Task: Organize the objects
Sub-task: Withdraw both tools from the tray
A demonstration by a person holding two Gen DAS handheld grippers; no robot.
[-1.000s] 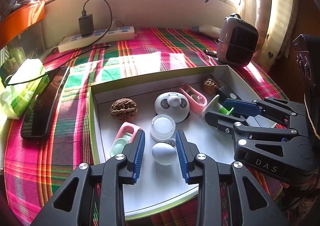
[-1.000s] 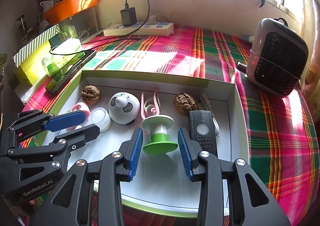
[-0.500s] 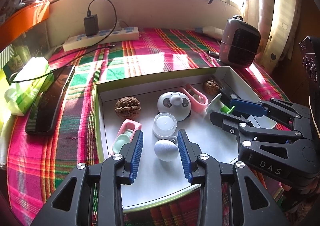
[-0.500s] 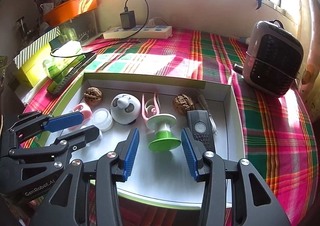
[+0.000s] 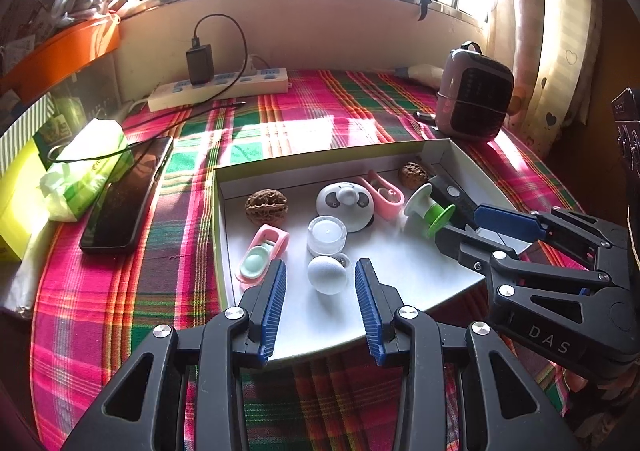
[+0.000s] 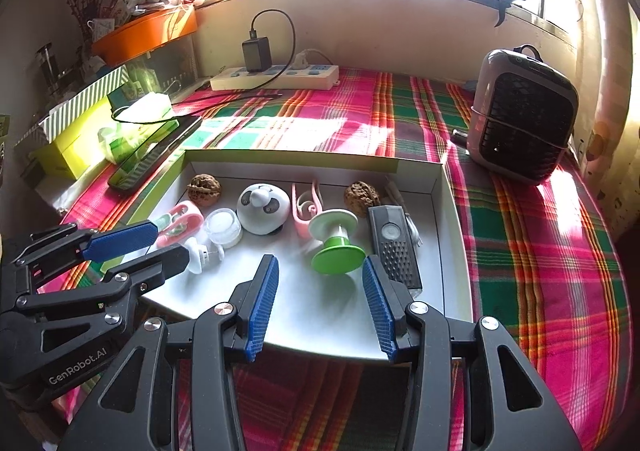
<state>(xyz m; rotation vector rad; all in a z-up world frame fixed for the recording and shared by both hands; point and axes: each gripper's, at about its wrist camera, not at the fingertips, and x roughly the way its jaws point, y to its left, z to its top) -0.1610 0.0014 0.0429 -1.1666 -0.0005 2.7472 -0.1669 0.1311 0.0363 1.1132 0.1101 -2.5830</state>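
My left gripper's (image 5: 319,293) jaws are released; the white knob (image 5: 327,280) lies between their tips in the box (image 5: 320,159). My right gripper's (image 6: 320,291) jaws are released too, the green spool (image 6: 337,241) just ahead of them, untouched.

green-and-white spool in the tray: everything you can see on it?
The green-and-white spool looks like glossy plastic: a green flange, a white flange and a pale core with a green band. It is tilted, green flange on the white tray floor, white flange toward the pink clip. The open right gripper brackets it without contact.
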